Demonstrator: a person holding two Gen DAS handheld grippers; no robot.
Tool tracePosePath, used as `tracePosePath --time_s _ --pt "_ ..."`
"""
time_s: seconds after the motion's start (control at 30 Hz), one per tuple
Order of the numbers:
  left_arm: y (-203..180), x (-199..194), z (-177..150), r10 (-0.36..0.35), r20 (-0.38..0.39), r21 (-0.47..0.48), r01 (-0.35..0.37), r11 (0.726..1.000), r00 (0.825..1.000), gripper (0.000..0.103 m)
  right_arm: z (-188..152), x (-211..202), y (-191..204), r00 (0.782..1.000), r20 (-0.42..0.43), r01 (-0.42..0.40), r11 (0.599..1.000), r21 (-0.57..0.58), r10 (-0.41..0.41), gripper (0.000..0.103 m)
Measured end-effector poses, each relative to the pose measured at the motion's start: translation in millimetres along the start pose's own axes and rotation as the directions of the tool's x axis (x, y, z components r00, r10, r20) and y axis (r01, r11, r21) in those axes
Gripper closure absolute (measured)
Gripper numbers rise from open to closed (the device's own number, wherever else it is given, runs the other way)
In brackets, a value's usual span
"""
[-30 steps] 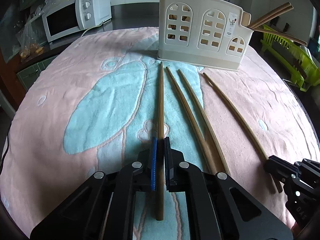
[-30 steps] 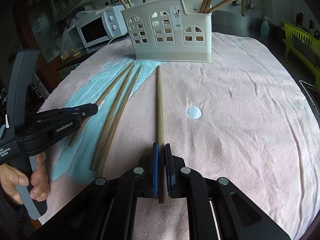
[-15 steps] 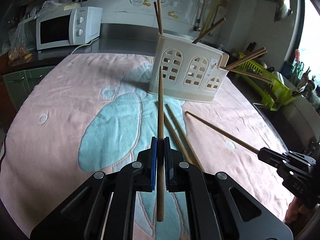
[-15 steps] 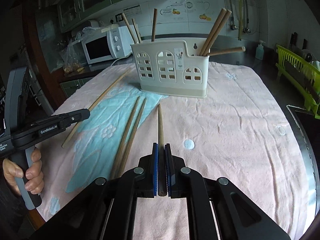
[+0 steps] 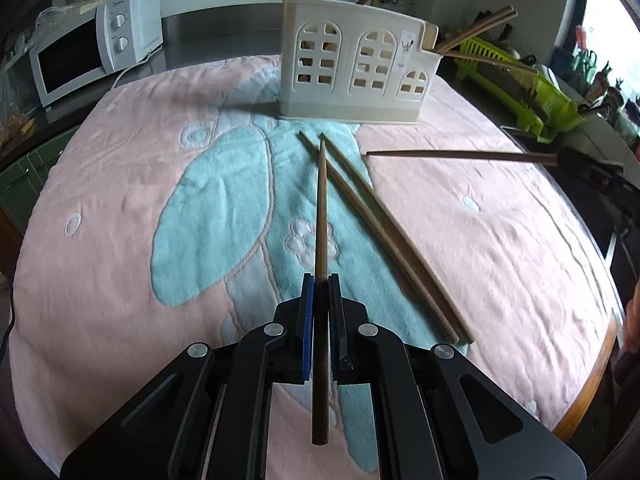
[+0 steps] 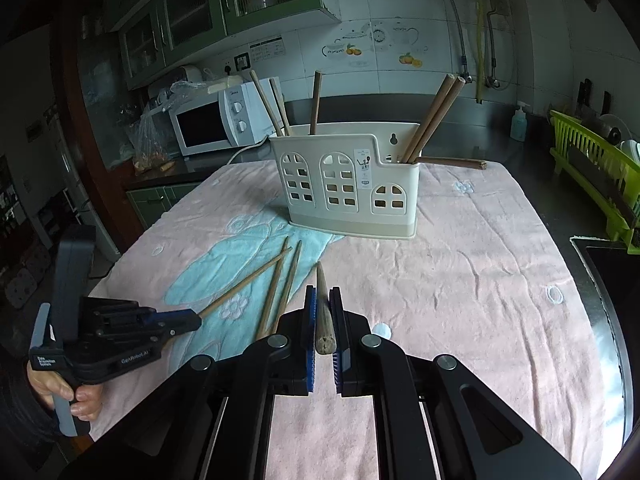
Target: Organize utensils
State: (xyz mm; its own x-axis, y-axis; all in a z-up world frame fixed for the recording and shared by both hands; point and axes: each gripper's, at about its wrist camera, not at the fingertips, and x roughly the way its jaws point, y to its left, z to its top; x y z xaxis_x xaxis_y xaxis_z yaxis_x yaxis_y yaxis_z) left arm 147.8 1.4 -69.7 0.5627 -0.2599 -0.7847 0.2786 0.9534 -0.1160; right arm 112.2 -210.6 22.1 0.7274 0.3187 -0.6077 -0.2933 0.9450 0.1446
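Chopstick (image 5: 321, 216) between left tool (image 5: 320, 280) pads

text: "GenRobot.AI" | on: left gripper (image 6: 188, 322) body, right-wrist view

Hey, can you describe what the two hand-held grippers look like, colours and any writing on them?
Both are matte black plastic with silver screw heads and blue pads on the finger faces. The left hand-held gripper carries white lettering, "GenRobot.AI" on its side and a small label near its grey-blue handle. The right hand-held gripper shows no readable marking.

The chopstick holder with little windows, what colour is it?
Cream-white holder, clearest in the right wrist view.
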Motion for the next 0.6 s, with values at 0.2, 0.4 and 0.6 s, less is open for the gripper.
tracePosePath --time_s 0.2,0.4,0.6 --pt "6 12 -9 -0.005 -0.012 -0.024 0.005 1.000 1.000 0.097 4 -2 1 1.000 0.015 -0.001 1.000 0.000 0.001 0.097" --pt "6 15 -14 -0.007 0.001 -0.033 0.007 0.999 1.000 0.097 4 -3 1 1.000 0.016 -0.001 1.000 0.003 0.001 0.097" --pt "5 16 -13 -0.003 -0.011 -0.042 0.003 0.999 1.000 0.095 6 -2 0 1.000 0.020 -0.005 1.000 0.003 0.005 0.097"
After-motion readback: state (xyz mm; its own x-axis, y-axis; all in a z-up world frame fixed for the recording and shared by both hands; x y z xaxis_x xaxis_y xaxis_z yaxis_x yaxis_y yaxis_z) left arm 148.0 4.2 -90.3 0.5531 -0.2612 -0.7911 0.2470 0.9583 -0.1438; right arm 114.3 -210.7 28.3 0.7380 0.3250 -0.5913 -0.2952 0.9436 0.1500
